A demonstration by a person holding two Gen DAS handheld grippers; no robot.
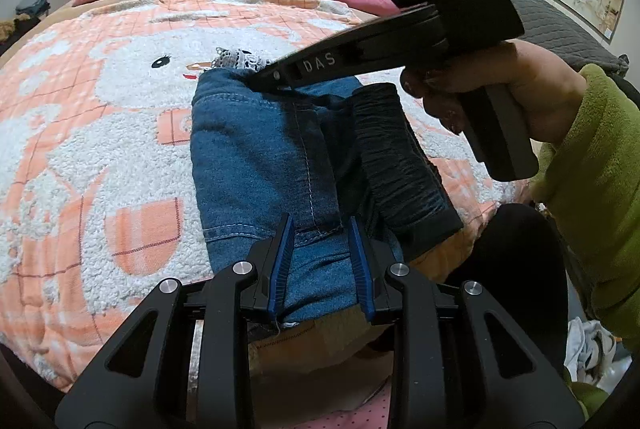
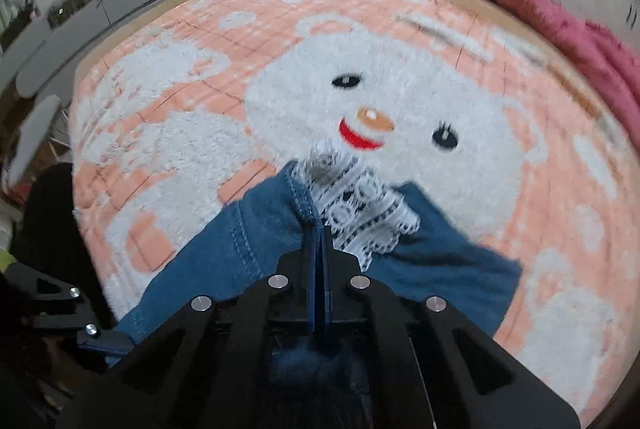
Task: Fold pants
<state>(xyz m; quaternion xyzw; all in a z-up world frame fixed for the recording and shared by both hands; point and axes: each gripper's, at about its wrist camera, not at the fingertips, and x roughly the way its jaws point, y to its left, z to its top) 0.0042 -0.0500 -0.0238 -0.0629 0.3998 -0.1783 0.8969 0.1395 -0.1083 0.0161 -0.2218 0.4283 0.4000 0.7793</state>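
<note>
Your left gripper (image 1: 322, 261) sits narrow at the near end of the pants (image 1: 256, 157), blue pads either side of a denim fold; whether they truly pinch it, I can't tell from here. The jeans lie folded in a bundle on the snowman blanket (image 1: 100, 133), dark waistband (image 1: 396, 165) to the right. Further right, your right gripper (image 2: 319, 233) is clamped tight on the far edge beside the lace trim (image 2: 360, 217). Careful: pull now on that thin bite and the denim could slip free, or the loose left side could let the stack slide apart.
</note>
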